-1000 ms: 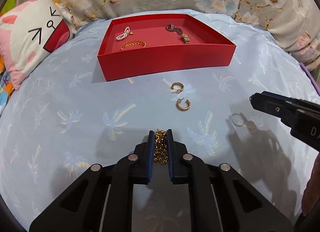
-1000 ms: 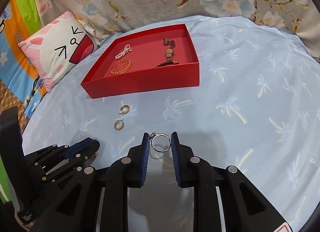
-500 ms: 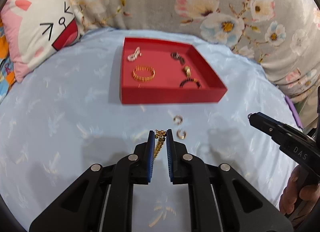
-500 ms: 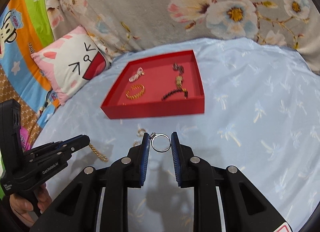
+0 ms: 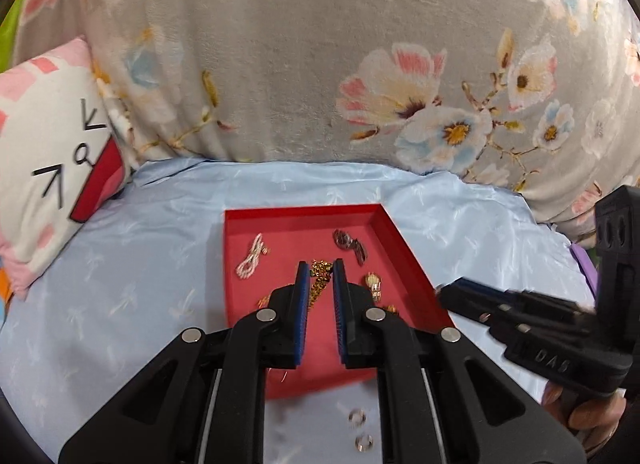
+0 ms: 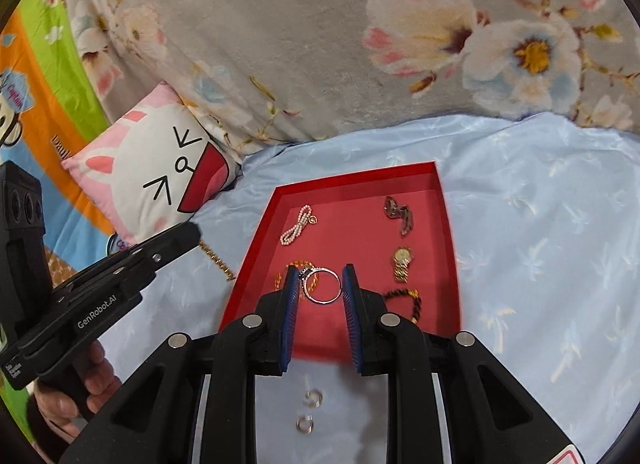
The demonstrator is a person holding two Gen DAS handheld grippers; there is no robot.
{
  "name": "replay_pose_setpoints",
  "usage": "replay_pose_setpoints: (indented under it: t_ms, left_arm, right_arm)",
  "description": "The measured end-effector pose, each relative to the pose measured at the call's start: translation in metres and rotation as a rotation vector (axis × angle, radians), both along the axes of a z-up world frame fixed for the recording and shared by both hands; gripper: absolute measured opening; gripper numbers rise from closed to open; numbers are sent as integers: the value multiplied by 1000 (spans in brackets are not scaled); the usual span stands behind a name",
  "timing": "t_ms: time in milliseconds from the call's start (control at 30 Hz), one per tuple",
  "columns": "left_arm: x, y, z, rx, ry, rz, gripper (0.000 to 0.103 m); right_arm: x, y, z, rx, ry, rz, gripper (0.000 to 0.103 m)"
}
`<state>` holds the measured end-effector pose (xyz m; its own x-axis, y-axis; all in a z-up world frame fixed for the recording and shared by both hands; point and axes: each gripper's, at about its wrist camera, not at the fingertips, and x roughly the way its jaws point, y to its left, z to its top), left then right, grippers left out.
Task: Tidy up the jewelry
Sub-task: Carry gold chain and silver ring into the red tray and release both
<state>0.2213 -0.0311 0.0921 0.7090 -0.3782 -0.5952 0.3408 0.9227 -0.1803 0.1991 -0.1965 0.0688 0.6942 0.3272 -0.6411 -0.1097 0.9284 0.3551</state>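
Note:
A red tray (image 5: 404, 248) (image 6: 256, 252) lies on the light blue sheet. It holds a pearl piece (image 5: 250, 258) (image 6: 297, 225), a gold watch (image 6: 401, 262), a dark bracelet (image 6: 408, 300) and a dark trinket (image 6: 398, 213). My left gripper (image 5: 320, 270) is shut on a gold chain (image 5: 320, 276) that dangles over the tray. In the right wrist view that chain (image 6: 216, 260) hangs just left of the tray. My right gripper (image 6: 320, 278) is shut on a silver ring (image 6: 322, 284) above the tray's near half. Two gold hoop earrings (image 6: 308, 410) (image 5: 360, 430) lie on the sheet in front of the tray.
A bunny cushion (image 6: 160, 179) (image 5: 48, 167) leans at the left, and a grey floral blanket (image 5: 320, 63) rises behind the tray. A colourful cartoon cloth (image 6: 36, 83) fills the far left. A hand (image 6: 72, 396) holds the left gripper's handle.
Both grippers have risen from the sheet and moved forward to the tray, the left carrying the gold chain, the right the ring. The hoop earrings now lie below and behind the fingertips.

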Motion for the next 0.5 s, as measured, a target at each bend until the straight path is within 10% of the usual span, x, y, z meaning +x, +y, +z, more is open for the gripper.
replay_pose_setpoints:
  t_ms: [500]
  left_arm:
    - [123,-30,-81,21,176,2,11]
  right_arm:
    - [107,2,-71,1,151,-29,21]
